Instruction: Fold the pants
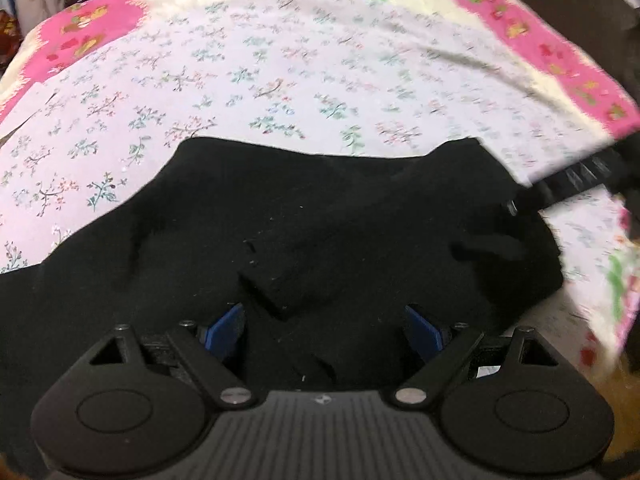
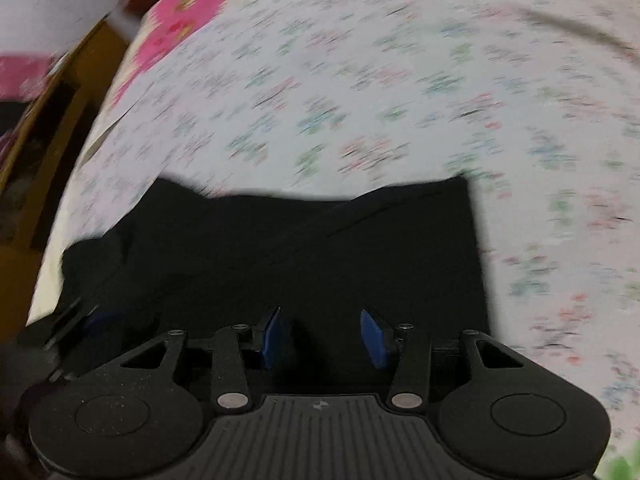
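Note:
Black pants (image 1: 320, 208) lie spread on a floral bedsheet (image 1: 240, 72), filling the lower half of the left wrist view. A narrow folded strip of the cloth (image 1: 272, 280) runs toward my left gripper (image 1: 324, 320), which is open wide just above the fabric, its blue pads (image 1: 224, 332) clear of it. The black ribbed body of the right tool (image 1: 580, 176) reaches in at the pants' far right corner. In the blurred right wrist view the pants (image 2: 320, 248) lie flat. My right gripper (image 2: 324, 328) hovers over them with its pads (image 2: 272, 336) partly apart and no cloth visibly pinched.
The sheet has pink patterned borders (image 1: 560, 52) at its far edges. A wooden bed frame and dark floor (image 2: 60, 120) run along the left of the right wrist view. Wooden floor (image 1: 624, 392) shows past the bed's right edge. Clutter lies beyond the far side.

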Tool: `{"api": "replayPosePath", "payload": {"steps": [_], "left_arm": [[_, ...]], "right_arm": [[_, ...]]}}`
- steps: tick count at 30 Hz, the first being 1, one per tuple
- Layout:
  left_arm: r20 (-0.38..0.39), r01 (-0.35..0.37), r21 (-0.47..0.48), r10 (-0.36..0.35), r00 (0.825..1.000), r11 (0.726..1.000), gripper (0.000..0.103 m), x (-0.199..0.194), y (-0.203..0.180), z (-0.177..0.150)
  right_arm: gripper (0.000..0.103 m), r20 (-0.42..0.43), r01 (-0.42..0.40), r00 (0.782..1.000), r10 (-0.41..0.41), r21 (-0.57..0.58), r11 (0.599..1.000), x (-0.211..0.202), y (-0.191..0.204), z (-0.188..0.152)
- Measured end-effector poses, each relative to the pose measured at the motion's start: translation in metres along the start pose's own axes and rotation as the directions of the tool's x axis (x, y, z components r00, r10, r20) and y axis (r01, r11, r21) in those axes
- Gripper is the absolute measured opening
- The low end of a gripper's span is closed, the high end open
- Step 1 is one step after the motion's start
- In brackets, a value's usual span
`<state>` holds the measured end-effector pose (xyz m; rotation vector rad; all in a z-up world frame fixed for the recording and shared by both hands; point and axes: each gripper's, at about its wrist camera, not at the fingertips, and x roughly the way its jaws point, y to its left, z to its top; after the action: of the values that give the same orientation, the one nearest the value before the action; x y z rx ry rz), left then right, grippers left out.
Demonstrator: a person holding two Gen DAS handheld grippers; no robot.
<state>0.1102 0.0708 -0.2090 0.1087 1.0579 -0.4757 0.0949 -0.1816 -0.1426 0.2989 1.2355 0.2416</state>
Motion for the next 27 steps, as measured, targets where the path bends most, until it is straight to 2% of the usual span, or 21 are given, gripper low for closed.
{"api": "replayPosePath", "payload": {"steps": [3,5,7,8,10,12,15,19,27], "left_arm": [[-0.014,-0.028,-0.027,0.028,1.000,0.999,0.096,0.013,-0.002,0.006],[-0.027,-0.028,-0.057,0.026,0.999,0.998,0.095,0.020,-0.002,0.010],[-0.042,-0.041,-0.080,0.038,0.998,0.996,0.086,0.024,-0.003,0.014],[-0.043,-0.050,-0.093,0.046,0.998,0.994,0.074,0.022,-0.004,0.015],[-0.045,-0.057,-0.138,0.052,0.998,0.989,0.069,0.021,-0.002,0.018],[-0.048,-0.070,-0.166,0.063,0.997,0.984,0.056,0.021,0.001,0.019],[-0.044,-0.094,-0.189,0.087,0.995,0.978,0.047,0.017,0.005,0.021],[-0.041,-0.132,-0.180,0.127,0.991,0.975,0.040,0.019,0.005,0.024],[-0.001,-0.104,-0.180,0.106,0.994,0.978,0.025,-0.001,0.016,0.023]], "right_arm": [[0.031,-0.015,-0.019,1.000,0.018,-0.082,0.996,0.008,0.008,-0.003],[0.031,-0.025,-0.064,0.998,0.062,-0.084,0.994,0.010,0.008,-0.004],[0.031,-0.032,-0.088,0.996,0.085,-0.101,0.991,0.011,0.005,-0.004],[0.031,-0.036,-0.100,0.995,0.096,-0.105,0.989,0.011,0.003,-0.002],[0.031,-0.040,-0.127,0.991,0.124,-0.092,0.988,0.010,-0.002,-0.001],[0.031,-0.051,-0.154,0.987,0.149,-0.096,0.983,0.009,-0.005,-0.001],[0.031,-0.062,-0.179,0.983,0.173,-0.111,0.978,0.010,-0.008,-0.001],[0.032,-0.072,-0.203,0.978,0.195,-0.119,0.972,0.016,-0.010,0.000],[0.032,-0.104,-0.269,0.961,0.258,-0.121,0.955,0.032,0.011,-0.003]]}}
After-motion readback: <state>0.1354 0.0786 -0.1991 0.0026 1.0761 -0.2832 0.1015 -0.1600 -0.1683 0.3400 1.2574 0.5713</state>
